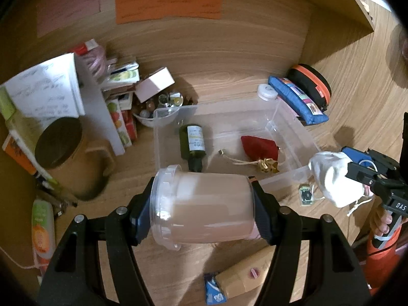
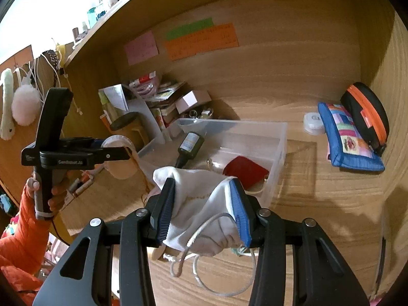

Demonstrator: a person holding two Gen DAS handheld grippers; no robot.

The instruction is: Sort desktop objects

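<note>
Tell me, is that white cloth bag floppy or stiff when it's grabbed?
Probably floppy: the white drawstring bag bunches and folds between the right gripper. Likely light, since it sags only slightly below the grip. Its loose cord dangles and might snag.

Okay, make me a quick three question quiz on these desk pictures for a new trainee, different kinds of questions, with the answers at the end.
1. True or false: the left gripper holds a clear plastic tub on its side.
2. Which lies inside the clear bin? A) blue zip pouch B) dark green bottle C) black case with orange zip
3. Fill in: the right gripper grips a white drawstring ____.

Key: 1 true; 2 B; 3 bag.
</note>
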